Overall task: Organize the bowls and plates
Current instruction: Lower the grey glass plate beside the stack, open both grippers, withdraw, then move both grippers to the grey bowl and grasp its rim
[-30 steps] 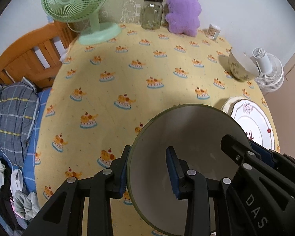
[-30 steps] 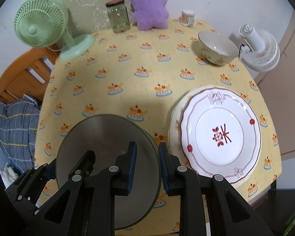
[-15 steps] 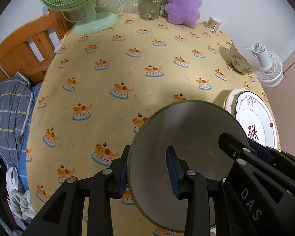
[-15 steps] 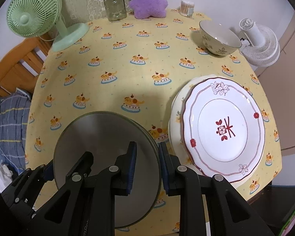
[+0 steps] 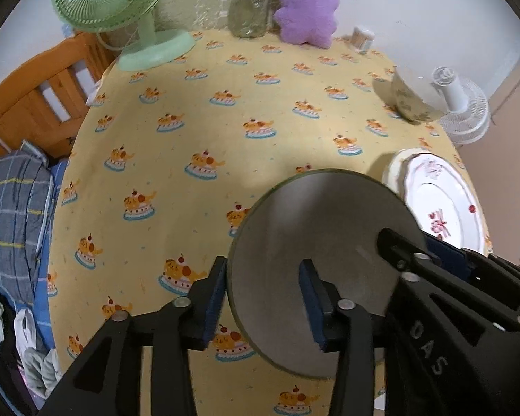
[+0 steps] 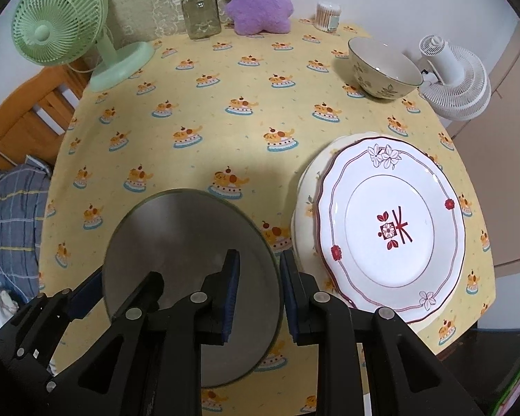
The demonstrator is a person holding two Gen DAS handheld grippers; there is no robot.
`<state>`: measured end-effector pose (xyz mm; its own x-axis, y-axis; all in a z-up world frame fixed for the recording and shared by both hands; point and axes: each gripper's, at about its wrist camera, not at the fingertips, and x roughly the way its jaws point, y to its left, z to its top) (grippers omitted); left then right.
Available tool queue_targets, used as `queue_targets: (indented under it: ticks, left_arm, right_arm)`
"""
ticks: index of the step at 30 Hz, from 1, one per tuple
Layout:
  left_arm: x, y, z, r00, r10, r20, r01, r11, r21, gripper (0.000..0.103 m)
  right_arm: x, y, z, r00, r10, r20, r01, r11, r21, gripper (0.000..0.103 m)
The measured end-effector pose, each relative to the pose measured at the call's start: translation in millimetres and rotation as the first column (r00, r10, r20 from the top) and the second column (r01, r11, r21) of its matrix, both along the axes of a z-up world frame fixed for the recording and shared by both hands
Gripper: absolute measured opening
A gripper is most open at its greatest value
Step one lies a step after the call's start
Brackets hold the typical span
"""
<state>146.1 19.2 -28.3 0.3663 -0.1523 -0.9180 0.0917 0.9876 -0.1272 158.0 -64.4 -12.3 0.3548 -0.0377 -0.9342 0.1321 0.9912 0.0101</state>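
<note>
Two grippers at a grey plate's opposite edges, jaws just loosening.

The left gripper [image 5: 261,298] straddles the near-left rim of the grey plate [image 5: 315,228], its jaws just widened, a gap now beside the rim. The right gripper [image 6: 258,291] brackets the plate's right rim, jaws just eased slightly apart; contact unclear. The matte, green-edged plate sits low over the yellow tablecloth [image 6: 225,111], beside the stacked floral plates [image 6: 391,228]; whether it rests on the cloth is hidden.
</note>
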Motion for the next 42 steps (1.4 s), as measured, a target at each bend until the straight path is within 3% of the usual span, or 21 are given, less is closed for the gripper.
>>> queue_targets:
  ticks: [2, 3, 5, 14, 21, 32, 42]
  left_arm:
    - [-2.9, -2.1, 7.3, 0.999, -0.025, 0.021, 0.024, 1.000, 0.001, 0.065]
    - [-4.4, -3.2, 11.7, 0.999, -0.039, 0.035, 0.039, 0.999, -0.004, 0.073]
    - [-6.2, -4.4, 19.6, 0.997, -0.048, 0.055, 0.049, 0.999, -0.004, 0.075]
    - [-1.6, -16.2, 49.7, 0.992, -0.041, 0.123, 0.039, 0.999, 0.017, 0.085]
    - [15.6, -42.7, 61.2, 0.990, 0.005, 0.140, -0.004, 1.000, -0.010, 0.086]
    - [53.1, -107.2, 79.2, 0.980, 0.073, 0.187, -0.079, 0.997, 0.022, 0.089]
    - [97.8, -171.7, 75.4, 0.971, 0.114, 0.209, -0.123, 0.992, 0.035, 0.089]
  right_arm:
    - [-3.8, -2.6, 6.2, 1.000, -0.025, 0.017, 0.025, 1.000, 0.013, 0.037]
    - [-5.0, -3.6, 8.8, 0.999, -0.033, 0.023, 0.033, 0.999, 0.017, 0.049]
    - [-9.3, -5.9, 15.4, 0.998, -0.047, 0.043, 0.045, 0.998, 0.037, 0.062]
    - [-11.2, -19.5, 49.1, 0.989, -0.042, 0.139, 0.039, 0.999, 0.029, 0.073]
    - [6.2, -47.0, 65.3, 0.982, 0.015, 0.187, -0.019, 1.000, 0.017, 0.074]
    - [45.3, -110.0, 84.6, 0.970, 0.091, 0.223, -0.095, 0.996, 0.003, 0.074]
    - [90.4, -178.8, 84.4, 0.963, 0.124, 0.241, -0.127, 0.992, -0.006, 0.074]
